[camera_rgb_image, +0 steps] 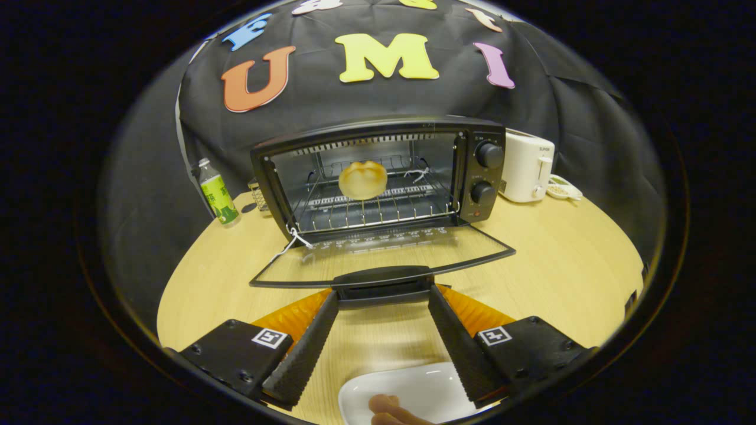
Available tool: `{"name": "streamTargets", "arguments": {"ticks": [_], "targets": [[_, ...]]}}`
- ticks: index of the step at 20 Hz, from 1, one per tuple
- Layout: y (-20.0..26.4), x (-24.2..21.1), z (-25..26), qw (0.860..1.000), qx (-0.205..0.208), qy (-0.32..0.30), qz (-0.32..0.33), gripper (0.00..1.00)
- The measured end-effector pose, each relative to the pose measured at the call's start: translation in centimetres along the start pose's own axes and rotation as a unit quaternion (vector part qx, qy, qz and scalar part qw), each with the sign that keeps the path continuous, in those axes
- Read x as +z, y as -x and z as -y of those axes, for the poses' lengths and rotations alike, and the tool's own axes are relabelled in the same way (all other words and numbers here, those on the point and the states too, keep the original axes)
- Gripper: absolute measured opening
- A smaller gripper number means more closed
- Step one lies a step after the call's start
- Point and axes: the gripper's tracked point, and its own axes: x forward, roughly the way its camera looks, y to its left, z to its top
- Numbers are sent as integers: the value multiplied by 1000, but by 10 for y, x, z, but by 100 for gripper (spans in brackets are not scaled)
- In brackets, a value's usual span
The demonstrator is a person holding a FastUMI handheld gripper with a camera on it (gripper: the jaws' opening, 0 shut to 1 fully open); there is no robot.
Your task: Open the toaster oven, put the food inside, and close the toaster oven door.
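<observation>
Two ribbed black fingers (307,348) of gripper (383,302) spread at glass door's handle (381,277), round bun (362,179) on oven (378,177) wire rack (378,209)

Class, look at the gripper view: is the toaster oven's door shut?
No: the door lies folded down flat, and the bun sits on the rack inside.

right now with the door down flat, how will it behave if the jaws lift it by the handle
The door will probably swing stiffly on its hinges at the oven rather than flex: it looks like glass in a rigid frame. The open gripper has its fingers either side of the handle, whose smooth surface might slip. Shutting it hard may jolt the bun.
</observation>
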Motion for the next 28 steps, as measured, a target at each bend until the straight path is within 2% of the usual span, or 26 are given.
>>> {"name": "streamTargets", "arguments": {"ticks": [6, 15, 18, 22, 25, 28], "targets": [[8, 20, -3, 999, 8, -9, 36, 100], [21, 64, -11, 990, 24, 2, 142, 100], [19, 77, -14, 987, 31, 8, 157, 100], [25, 105, -13, 982, 61, -22, 179, 100], [18, 133, -6, 981, 50, -15, 184, 100], [27, 130, -2, 983, 49, -17, 177, 100]]}}
